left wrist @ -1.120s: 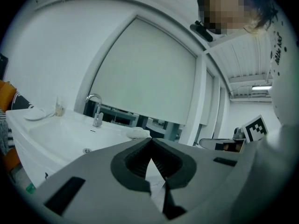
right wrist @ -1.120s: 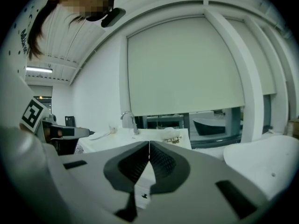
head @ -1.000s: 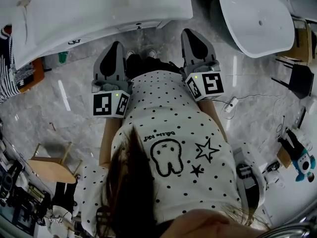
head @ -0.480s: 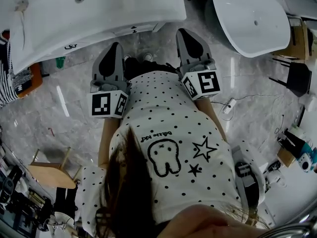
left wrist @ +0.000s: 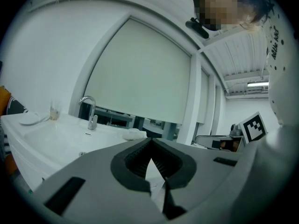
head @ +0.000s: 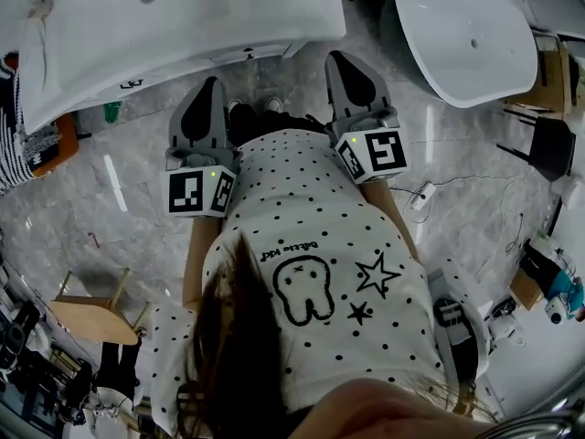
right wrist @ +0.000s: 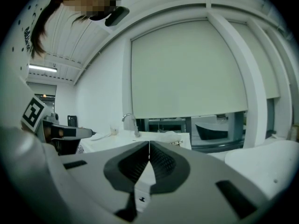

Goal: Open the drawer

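A white vanity with a basin (head: 183, 21) stands in front of me at the top left of the head view. Its front face (head: 239, 53) carries small dark marks; I cannot make out a drawer handle. My left gripper (head: 211, 84) hangs level just short of that front, jaws shut and empty. My right gripper (head: 341, 58) points past the vanity's right corner, also shut on nothing. The left gripper view has the closed tips (left wrist: 151, 140) with the basin and faucet (left wrist: 88, 112) beyond. From the right gripper view, the closed tips (right wrist: 149, 143) point toward the vanity top (right wrist: 117, 138).
A white bathtub (head: 466, 35) fills the top right. On the marble floor lie a cable and plug (head: 424, 194). A wooden chair (head: 91, 311) stands low left and a black chair (head: 553, 144) at the right. Someone in striped clothing (head: 9, 126) shows at the left edge.
The head view has shifted slightly. Both grippers keep their places in front of the vanity and stay shut.
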Available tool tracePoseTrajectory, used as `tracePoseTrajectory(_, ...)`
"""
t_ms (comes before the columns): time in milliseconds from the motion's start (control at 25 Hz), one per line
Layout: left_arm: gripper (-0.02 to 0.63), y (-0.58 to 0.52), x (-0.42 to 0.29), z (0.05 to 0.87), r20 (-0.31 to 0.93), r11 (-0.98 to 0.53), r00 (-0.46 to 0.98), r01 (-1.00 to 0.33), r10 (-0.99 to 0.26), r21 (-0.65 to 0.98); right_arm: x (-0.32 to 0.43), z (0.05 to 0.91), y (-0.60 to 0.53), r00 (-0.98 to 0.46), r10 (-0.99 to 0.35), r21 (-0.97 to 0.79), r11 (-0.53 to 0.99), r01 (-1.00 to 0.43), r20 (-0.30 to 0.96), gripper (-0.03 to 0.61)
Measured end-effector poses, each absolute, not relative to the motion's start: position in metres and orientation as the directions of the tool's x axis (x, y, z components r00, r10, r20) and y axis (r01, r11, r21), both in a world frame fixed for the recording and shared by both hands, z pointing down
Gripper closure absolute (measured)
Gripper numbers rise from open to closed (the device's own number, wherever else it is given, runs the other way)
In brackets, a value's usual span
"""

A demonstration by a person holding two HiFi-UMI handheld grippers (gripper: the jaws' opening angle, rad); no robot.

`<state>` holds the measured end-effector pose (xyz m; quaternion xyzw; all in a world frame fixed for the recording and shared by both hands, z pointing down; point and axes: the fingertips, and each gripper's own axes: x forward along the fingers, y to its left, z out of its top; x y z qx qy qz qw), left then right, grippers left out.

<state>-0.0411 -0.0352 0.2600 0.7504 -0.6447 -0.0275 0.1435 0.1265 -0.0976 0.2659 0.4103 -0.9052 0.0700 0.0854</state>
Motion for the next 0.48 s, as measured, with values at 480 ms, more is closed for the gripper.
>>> tracePoseTrajectory(480,0.609,-0.0334,-0.0442,0.2583,0.140,-0.109,0.148,-0.961,-0.979,0.255,0.1221,0.2640,-0.0982,-0.663,-0.717,-0.048,0.670,-0.741,0.213,0.565)
